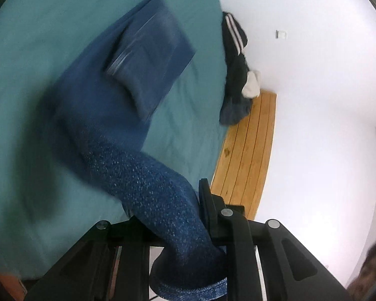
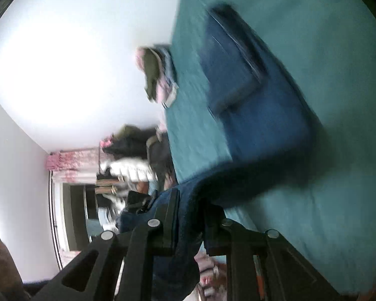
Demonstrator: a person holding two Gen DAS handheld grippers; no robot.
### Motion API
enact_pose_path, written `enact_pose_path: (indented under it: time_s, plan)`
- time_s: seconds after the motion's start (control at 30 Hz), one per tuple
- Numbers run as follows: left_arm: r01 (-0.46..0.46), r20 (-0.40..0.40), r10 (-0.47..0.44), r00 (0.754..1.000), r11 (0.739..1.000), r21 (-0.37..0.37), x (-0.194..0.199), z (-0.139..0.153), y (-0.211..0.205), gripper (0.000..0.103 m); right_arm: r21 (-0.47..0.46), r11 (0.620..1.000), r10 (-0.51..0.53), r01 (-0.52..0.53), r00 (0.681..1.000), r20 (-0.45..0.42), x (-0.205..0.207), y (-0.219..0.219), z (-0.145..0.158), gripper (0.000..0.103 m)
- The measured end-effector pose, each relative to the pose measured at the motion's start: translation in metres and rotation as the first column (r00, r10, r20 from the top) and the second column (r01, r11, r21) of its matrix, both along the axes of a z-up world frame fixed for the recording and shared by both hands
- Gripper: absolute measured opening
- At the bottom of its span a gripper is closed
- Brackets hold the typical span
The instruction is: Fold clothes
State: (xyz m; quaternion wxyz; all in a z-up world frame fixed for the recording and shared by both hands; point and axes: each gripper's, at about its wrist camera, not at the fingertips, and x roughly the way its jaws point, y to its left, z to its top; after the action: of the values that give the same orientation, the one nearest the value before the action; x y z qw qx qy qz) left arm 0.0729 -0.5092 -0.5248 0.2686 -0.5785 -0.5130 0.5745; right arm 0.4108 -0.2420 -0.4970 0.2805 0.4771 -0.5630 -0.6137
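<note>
A blue knitted garment (image 1: 117, 130) lies partly folded on the teal bed sheet (image 1: 37, 75), with a folded-over panel (image 1: 150, 55) on top. My left gripper (image 1: 183, 215) is shut on one speckled blue end of it and lifts that end off the bed. In the right wrist view the same garment (image 2: 263, 115) stretches across the sheet (image 2: 325, 200). My right gripper (image 2: 190, 213) is shut on another edge of it, and the cloth hangs down between the fingers. Both views are blurred by motion.
A dark striped garment (image 1: 234, 50) and a white item (image 1: 252, 85) lie at the bed's edge by a wooden slat frame (image 1: 248, 148) and white wall. In the right wrist view, a clothes pile (image 2: 158, 72), more clothes (image 2: 137, 148) and a pink curtain (image 2: 70, 160).
</note>
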Motion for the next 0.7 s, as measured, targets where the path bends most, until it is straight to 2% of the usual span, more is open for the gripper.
enact_pose_path:
  time_s: [0.1,0.23,0.3,0.4,0.47,0.53,0.6,0.67,0.7]
  plan:
    - [-0.003,0.017,0.003,1.0,1.0,0.021,-0.073,-0.005,0.004,0.017,0.032,0.997,-0.062,0.063,0.998,-0.03,-0.082,0.003,0.013,0.013]
    - [-0.034,0.081,0.033,0.996,0.999,0.013,-0.176,-0.034,0.024,0.017,0.093,0.99,-0.109,0.111,0.994,-0.027,-0.164,0.01,0.014,0.013]
    - [-0.046,0.108,0.045,0.993,0.999,0.002,-0.226,-0.051,0.036,0.017,0.137,0.984,-0.115,0.116,0.993,-0.015,-0.217,0.008,0.005,0.013]
    - [-0.043,0.114,0.048,0.992,0.998,-0.046,-0.286,-0.089,0.05,0.017,0.164,0.977,-0.139,0.135,0.99,0.01,-0.274,0.016,-0.027,0.013]
    - [-0.037,0.144,0.041,0.989,0.999,-0.031,-0.305,-0.123,0.055,0.019,0.18,0.968,-0.182,0.172,0.983,0.036,-0.315,0.018,-0.052,0.013]
    - [-0.029,0.184,0.028,0.983,1.0,0.005,-0.317,-0.158,0.057,0.041,0.196,0.964,-0.196,0.178,0.977,0.078,-0.348,0.021,-0.082,0.014]
    - [-0.036,0.205,0.024,0.979,0.998,0.058,-0.322,-0.186,0.056,0.042,0.225,0.964,-0.191,0.141,0.957,0.218,-0.376,0.03,-0.123,0.017]
    - [-0.091,0.159,0.063,0.985,0.98,0.176,-0.301,-0.188,0.039,0.059,0.165,0.98,-0.155,0.113,0.951,0.269,-0.38,0.036,-0.136,0.02]
    - [-0.133,0.142,0.105,0.984,0.97,0.206,-0.287,-0.186,0.025,0.079,0.136,0.986,-0.133,0.098,0.95,0.282,-0.38,0.041,-0.138,0.024]
